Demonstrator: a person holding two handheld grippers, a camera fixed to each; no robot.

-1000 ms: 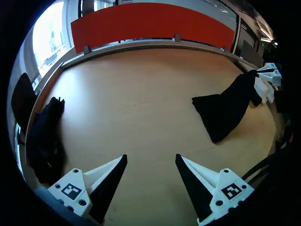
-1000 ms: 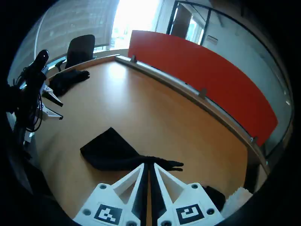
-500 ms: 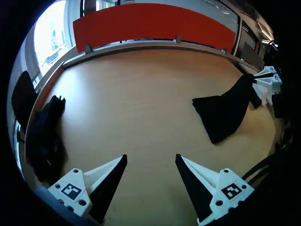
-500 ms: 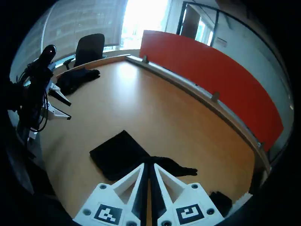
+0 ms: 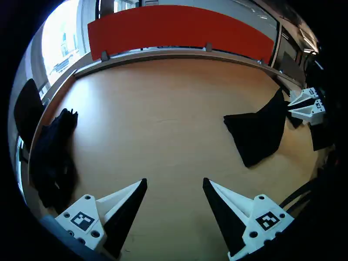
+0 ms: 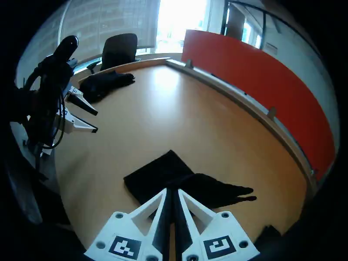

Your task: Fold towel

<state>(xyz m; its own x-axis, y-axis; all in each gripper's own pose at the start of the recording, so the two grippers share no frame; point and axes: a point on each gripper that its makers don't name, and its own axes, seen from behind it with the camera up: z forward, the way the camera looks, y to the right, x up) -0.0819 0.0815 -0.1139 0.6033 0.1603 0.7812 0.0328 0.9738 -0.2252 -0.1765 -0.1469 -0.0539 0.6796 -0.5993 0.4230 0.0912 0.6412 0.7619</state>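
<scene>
On the bench (image 5: 165,108), the right claw (image 6: 173,190) is clamped on the black towel (image 6: 161,174); the left claw (image 5: 174,180) hovers spread apart.

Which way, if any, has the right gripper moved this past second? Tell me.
Yes. In the left gripper view, the right gripper has sunk away from the red divider, toward the table.

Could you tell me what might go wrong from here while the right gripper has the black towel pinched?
1. The right gripper pinches the black towel at one spot, while the rest lies bunched on the table. The fold may well come out skewed or creased.
2. The left gripper is open and well away from the towel, so nothing pins the cloth. It may slide across the table rather than fold over.
</scene>
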